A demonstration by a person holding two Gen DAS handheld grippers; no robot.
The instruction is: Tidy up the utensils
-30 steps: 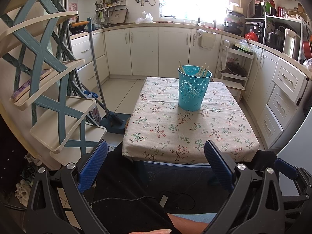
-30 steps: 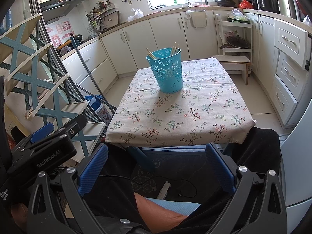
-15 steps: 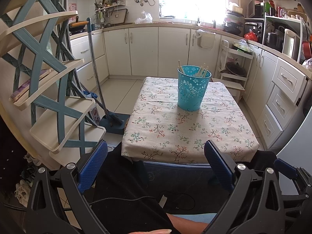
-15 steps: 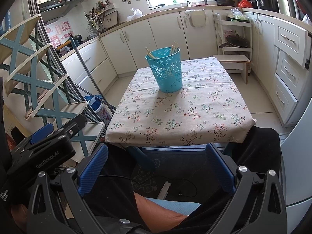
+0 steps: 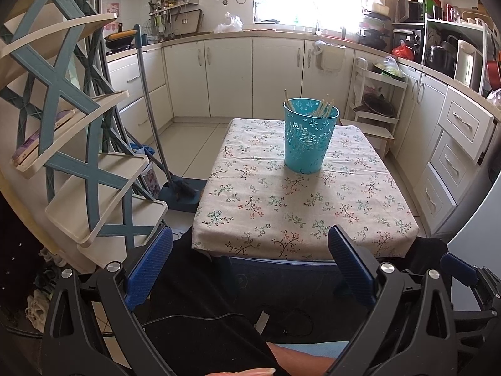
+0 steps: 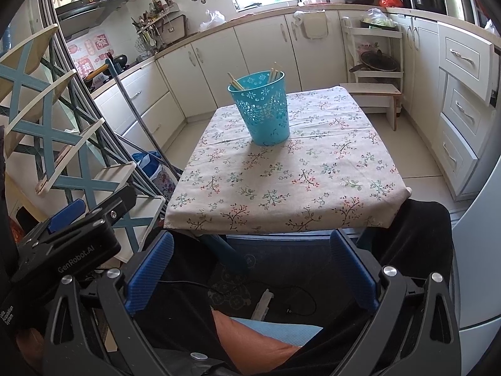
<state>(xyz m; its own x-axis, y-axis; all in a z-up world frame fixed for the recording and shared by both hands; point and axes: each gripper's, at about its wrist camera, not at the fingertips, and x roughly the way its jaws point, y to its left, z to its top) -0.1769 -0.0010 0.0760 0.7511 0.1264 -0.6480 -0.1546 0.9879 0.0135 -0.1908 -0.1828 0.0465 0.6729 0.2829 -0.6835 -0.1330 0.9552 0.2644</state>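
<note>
A turquoise perforated holder [image 5: 308, 136] stands upright on the far half of a small table with a floral cloth [image 5: 300, 206]. Several wooden chopsticks [image 5: 325, 108] stick out of it. It also shows in the right wrist view [image 6: 264, 109], with chopsticks [image 6: 275, 70] leaning on its rim. My left gripper [image 5: 249, 261] is open and empty, held low before the table's near edge. My right gripper [image 6: 249, 260] is open and empty, also below the near edge. The left gripper's body [image 6: 72, 238] shows at the left of the right wrist view.
A blue-and-cream shelf rack [image 5: 78, 144] stands left of the table. A mop [image 5: 156, 131] leans beside it. White cabinets [image 5: 238, 75] line the back and right [image 5: 454, 144]. A white step stool [image 6: 372, 94] stands behind the table. My lap is under the grippers.
Both views shift very slightly; the holder drifts a little left in the right wrist view. Both grippers stay open and empty.
</note>
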